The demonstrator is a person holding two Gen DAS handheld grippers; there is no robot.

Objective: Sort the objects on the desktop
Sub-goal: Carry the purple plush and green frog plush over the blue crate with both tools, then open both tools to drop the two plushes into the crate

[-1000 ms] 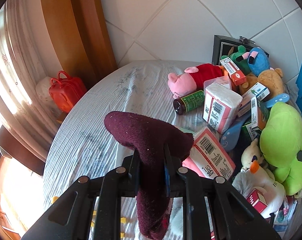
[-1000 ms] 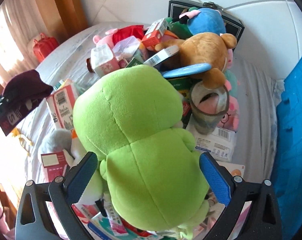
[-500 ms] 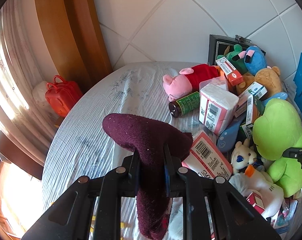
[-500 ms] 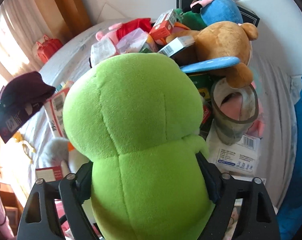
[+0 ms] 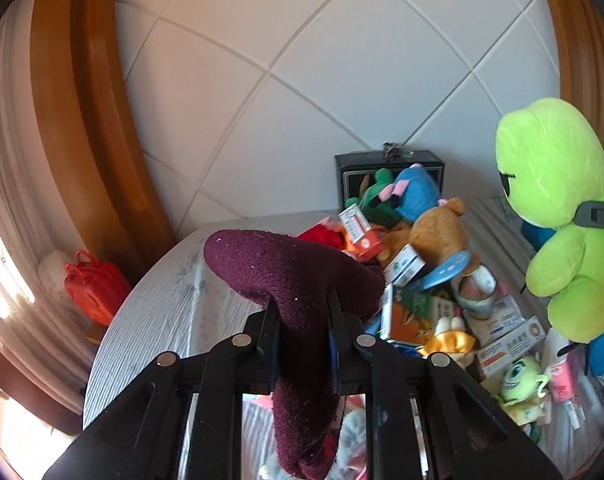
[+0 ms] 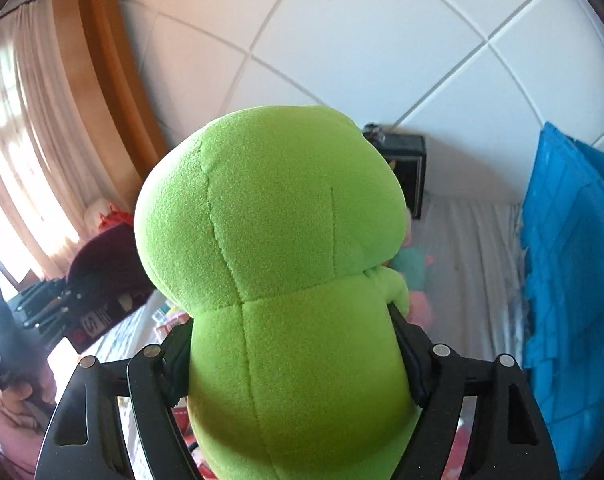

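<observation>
While the left gripper pinches a maroon sock, the right gripper squeezes a green plush toy, fingers closing, apparently lifted at three o'clock above the pile.

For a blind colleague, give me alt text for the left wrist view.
The left gripper is shut on a maroon sock above a cloth-covered table. Behind lies a heap of plush toys and boxes, and a green plush frog hangs at right.
</observation>
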